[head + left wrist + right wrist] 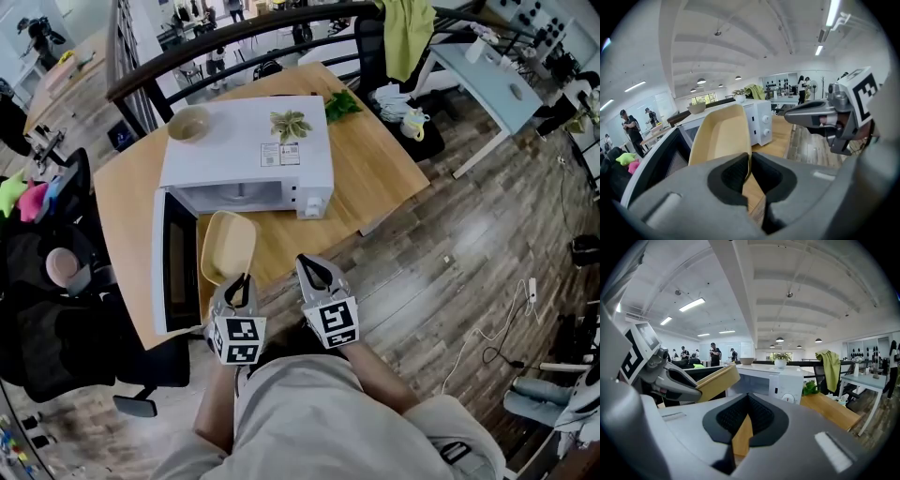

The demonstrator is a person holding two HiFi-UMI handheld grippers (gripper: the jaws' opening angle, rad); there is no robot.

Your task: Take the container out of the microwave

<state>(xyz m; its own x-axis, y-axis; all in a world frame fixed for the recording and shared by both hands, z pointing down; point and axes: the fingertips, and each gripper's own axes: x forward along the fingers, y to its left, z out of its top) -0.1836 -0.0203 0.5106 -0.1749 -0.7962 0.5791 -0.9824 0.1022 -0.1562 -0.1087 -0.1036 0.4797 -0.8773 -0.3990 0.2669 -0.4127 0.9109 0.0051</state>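
Your left gripper (750, 157) has its jaws pinched narrow on the near rim of the container (721, 136). Only the thin wall is caught between the pads, so the whole shallow beige dish hangs off that one edge. Hold the pinch firm and the dish level as you carry it, because a one-sided hold like this could let it swing or slip. The container is outside the microwave (248, 155), in front of its cavity and beside its open door (178, 262), over the table (375, 178). What is left, I judge, is drawing it clear of the door and setting it down in front of the microwave. Your right gripper (747, 401), beside the left one on the side away from the door, has its jaws together on nothing.
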